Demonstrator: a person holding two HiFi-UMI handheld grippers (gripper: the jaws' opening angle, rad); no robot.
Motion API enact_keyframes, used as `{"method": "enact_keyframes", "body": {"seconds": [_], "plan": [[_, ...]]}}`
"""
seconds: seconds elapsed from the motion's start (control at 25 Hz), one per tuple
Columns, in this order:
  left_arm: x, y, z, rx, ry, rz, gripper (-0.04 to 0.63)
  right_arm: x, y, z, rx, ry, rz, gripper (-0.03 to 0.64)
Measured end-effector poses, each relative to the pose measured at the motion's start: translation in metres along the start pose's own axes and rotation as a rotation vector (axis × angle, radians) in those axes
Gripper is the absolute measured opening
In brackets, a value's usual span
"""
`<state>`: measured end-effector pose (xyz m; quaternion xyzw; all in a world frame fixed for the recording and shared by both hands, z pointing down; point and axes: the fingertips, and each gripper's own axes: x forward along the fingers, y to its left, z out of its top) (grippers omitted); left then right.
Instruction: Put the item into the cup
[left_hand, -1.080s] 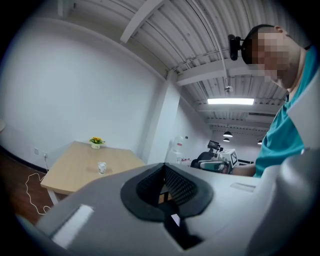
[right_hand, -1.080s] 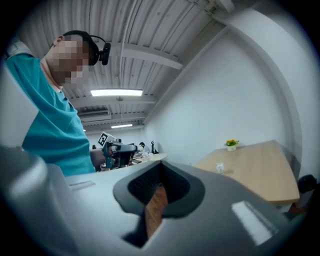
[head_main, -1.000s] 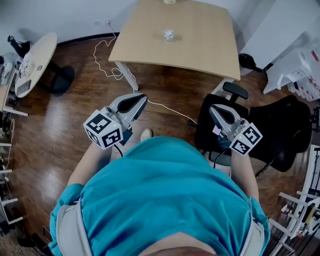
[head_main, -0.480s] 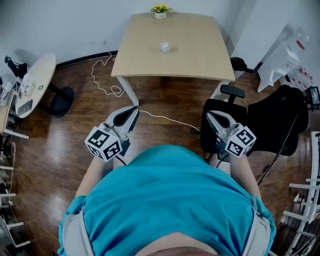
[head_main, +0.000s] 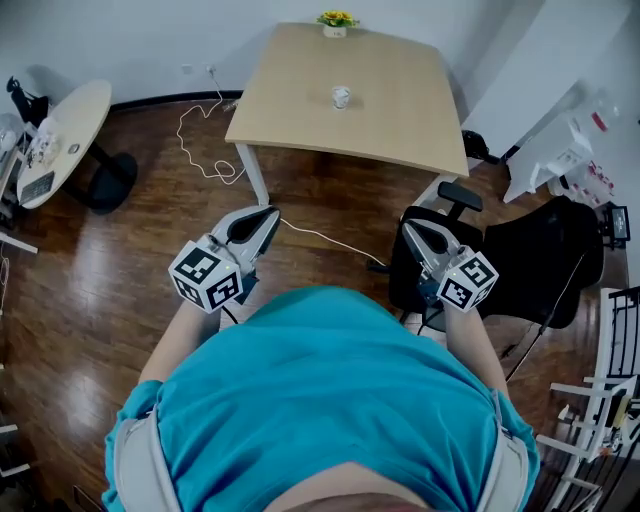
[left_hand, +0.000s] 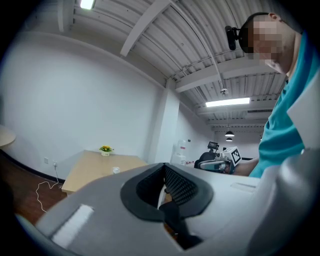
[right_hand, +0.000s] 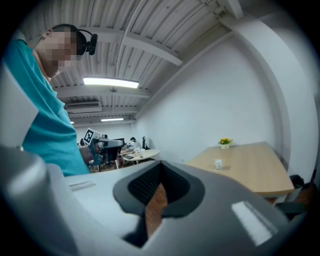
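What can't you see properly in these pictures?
1. Cup: too small in all three views to tell what's inside.
2. The item: none shows anywhere. The left claw and right claw are shut on nothing.
3. Floor under the person: hidden by the shirt in the head view.
4. Things on the round table: tiny, and partly cut off by the head view's left edge.

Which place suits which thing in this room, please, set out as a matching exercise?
Things:
1. cup
2. yellow flower pot
3. black office chair
4. white cable

Places:
A. lying along the wooden floor
B. at the far edge of the table
C. near the middle of the table
D. standing right of the table's near corner

Pairs: 1-C, 2-B, 3-D, 4-A
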<state>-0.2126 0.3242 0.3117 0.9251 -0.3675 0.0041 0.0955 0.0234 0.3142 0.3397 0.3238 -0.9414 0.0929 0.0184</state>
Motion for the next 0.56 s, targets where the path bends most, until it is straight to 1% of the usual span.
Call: {"method": "enact_keyframes", "body": {"seconds": [0.2, 0.56], "plan": [[-0.0041, 0.0054, 0.0018, 0.003, -0.02, 0.005, 0.003, 0.0084, 0.0046, 0.0001, -0.011, -0.008, 0.014, 0.002], [0.0041, 0.0095, 0.0026, -0.004, -0.019, 0.013, 0.003, 0.0107, -0.0036, 0.0054, -0.025, -0.012, 0.026, 0.002]]}}
